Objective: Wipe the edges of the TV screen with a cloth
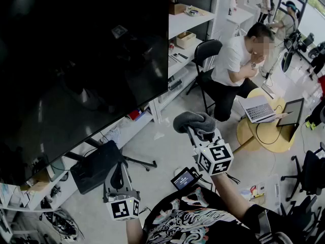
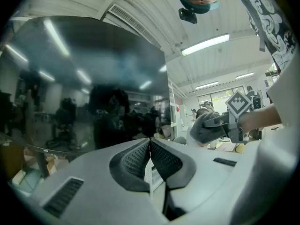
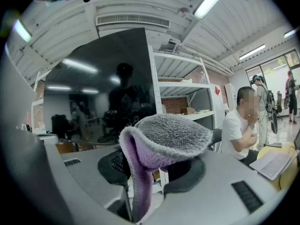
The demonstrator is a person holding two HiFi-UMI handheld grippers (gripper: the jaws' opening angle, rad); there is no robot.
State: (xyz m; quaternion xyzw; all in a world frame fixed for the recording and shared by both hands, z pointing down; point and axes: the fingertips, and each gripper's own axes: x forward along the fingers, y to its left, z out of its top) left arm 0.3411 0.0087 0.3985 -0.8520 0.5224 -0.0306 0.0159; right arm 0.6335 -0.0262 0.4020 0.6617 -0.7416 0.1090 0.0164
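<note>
– Office floor, pale; white open shelving (image 1: 189,23) behind. Item one?

– Large black flat TV screen (image 1: 76,60), on a stand at the left, its right edge against the shelving. Count: one.

– Item two?

– Grey fleecy cloth with a purple underside (image 3: 164,135), folded over. Count: one. Position: raised below and to the right of the screen's lower corner, not touching it.

– Tools?

– Count: two. Right tool (image 1: 198,132) is clamped on the cloth, whose fold caps the jaw tips. Left tool (image 2: 150,143) has its jaws pressed together with nothing between them, low and apart from the screen.

– Handling note for the step?

– Judgement: wiping is not yet begun. Lay the padded fold on the bezel, travel along one edge at a time under light pressure, and keep the hard jaw tips off the glass.
</note>
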